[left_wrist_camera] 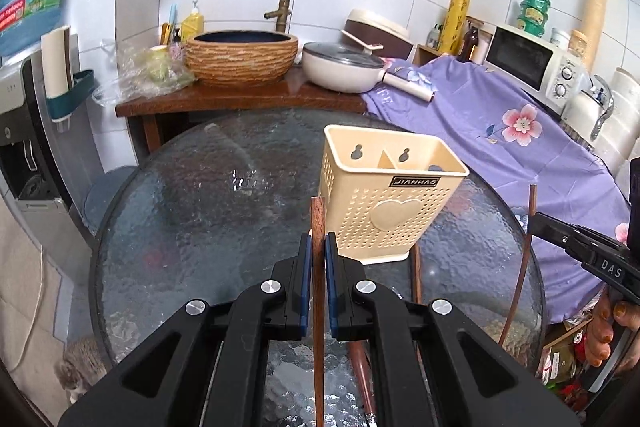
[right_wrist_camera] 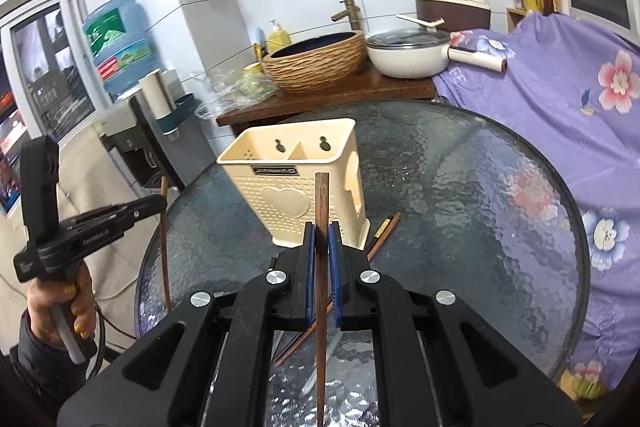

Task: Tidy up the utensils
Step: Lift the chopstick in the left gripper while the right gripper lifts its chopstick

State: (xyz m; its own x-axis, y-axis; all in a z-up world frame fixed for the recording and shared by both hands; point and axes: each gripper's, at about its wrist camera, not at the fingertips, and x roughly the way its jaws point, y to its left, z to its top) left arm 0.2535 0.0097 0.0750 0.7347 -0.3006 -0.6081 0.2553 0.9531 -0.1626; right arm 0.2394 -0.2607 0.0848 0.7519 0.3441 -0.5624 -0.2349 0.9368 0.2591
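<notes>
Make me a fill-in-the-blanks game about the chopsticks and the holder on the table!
1. Each gripper is shut on one wooden ____.
2. The cream utensil holder stands on a round ____ table.
3. The holder's front bears a ____ shape.
4. Inside, a divider splits the holder into ____ compartments.

Missing words: chopstick; glass; heart; two

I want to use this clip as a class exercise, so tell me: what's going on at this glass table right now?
A person is sorting utensils with a handheld gripper in each hand. The left gripper is shut on one dark wooden chopstick, and the right gripper is shut on another chopstick. Both are held above the glass table, in front of the cream utensil holder, whose compartments look nearly empty. More chopsticks lie on the table beside the holder.
</notes>
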